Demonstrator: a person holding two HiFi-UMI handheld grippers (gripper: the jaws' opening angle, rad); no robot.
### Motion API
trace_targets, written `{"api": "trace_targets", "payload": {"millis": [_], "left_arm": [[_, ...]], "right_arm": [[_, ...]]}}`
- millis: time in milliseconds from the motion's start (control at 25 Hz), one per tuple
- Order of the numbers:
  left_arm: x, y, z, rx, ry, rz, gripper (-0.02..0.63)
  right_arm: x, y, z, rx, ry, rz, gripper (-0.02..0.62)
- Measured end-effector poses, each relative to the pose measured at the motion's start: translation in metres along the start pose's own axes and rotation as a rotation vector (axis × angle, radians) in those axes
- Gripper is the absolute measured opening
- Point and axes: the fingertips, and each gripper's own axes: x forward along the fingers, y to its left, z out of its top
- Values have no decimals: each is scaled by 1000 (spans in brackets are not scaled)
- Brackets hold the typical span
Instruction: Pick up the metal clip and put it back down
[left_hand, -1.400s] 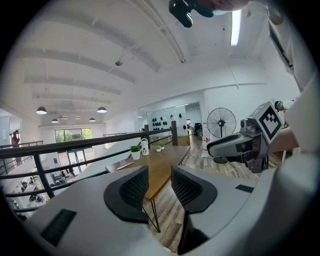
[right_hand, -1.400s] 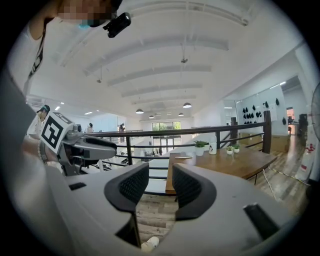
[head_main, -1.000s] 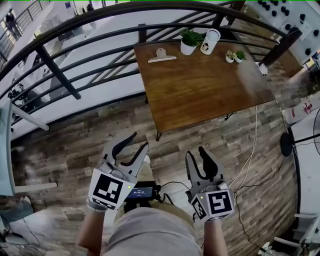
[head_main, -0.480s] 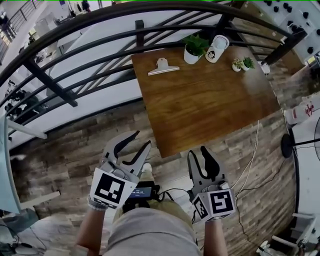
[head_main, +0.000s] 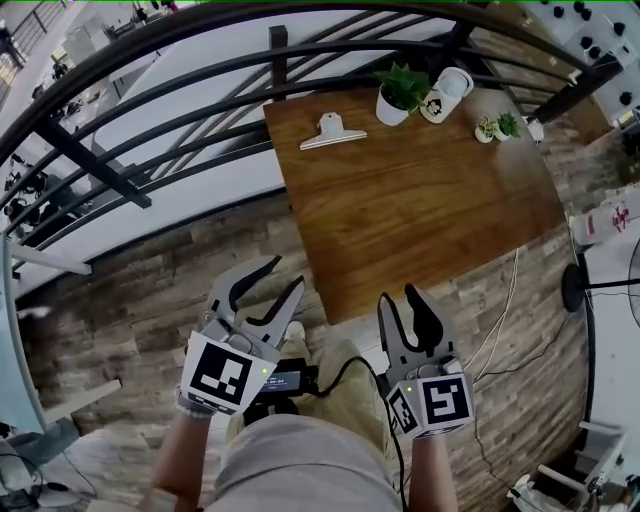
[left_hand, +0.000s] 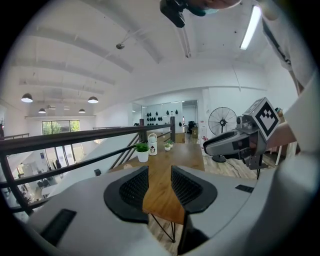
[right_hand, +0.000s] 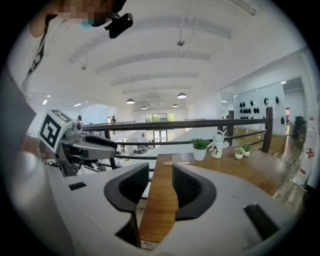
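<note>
Both grippers have advanced toward the rectangular brown wooden table since the earlier frame, and in the head view its near corner now sits between their tips. Left gripper: jaws spread, nothing between the pads. Right gripper: jaws likewise spread and empty. Silver metal clip: lying flat near the far left corner of the table, well apart from both grippers, untouched. Right of the clip, along the far edge, stand a green plant in a white pot, a white cup with a dark printed figure and two small potted plants. Black metal railing runs just beyond the table's far and left sides — grey-brown wood-plank floor lies below the grippers
</note>
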Motion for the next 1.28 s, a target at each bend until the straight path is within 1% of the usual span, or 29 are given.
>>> {"api": "trace_targets", "payload": {"millis": [160, 520, 720, 1120, 1280], "left_arm": [[2, 9, -6, -25, -4, 14, 146], [10, 26, 1, -13, -11, 22, 146], [26, 37, 3, -15, -1, 48, 146], [64, 69, 0, -42, 30, 114, 145], [82, 81, -9, -76, 44, 144, 146]], "right_arm": [[10, 2, 4, -11, 4, 7, 156], [29, -4, 12, -36, -4, 14, 156], [46, -18, 17, -45, 4, 29, 156], [108, -46, 20, -69, 37, 110, 156], [136, -55, 23, -81, 50, 148, 156]]}}
